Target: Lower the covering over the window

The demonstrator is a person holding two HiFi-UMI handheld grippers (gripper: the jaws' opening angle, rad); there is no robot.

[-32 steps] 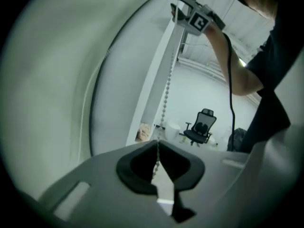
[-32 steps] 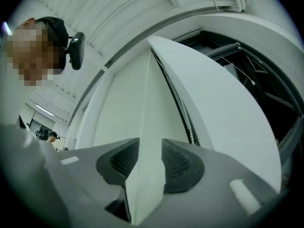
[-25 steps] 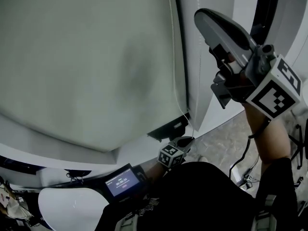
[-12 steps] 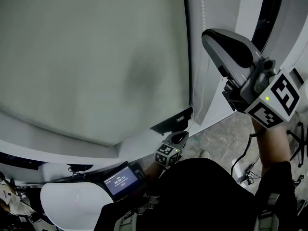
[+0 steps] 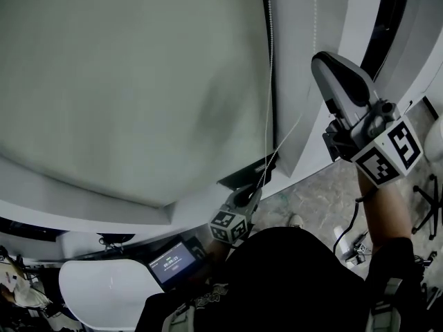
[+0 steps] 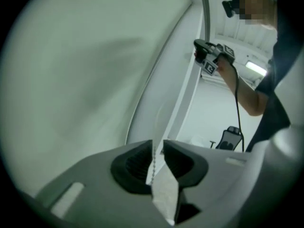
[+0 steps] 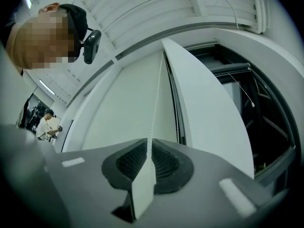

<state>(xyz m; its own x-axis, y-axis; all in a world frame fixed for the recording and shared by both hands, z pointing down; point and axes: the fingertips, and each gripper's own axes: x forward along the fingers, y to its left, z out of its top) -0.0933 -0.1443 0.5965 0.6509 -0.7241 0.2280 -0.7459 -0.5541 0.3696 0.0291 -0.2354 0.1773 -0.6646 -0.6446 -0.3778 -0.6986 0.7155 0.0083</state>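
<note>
Window wall fills the background, pale roller blind [image 5: 124, 81] covering nearly the whole pane. The bead chain [image 5: 268, 61] hangs along the blind's right edge. Left tongs [image 6: 157, 148] sit low and have just been opening, released, with the chain loose in the gap. Right tongs [image 7: 149, 148] are held higher and have also just been opening, parted to a narrow slit with the chain running in, not clamped.

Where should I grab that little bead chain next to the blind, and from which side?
Pinch the bead chain on its straight stretch by the right edge of the blind, coming from the room side. It is thin and runs straight up and down, so squeezing across it catches the beads.
</note>
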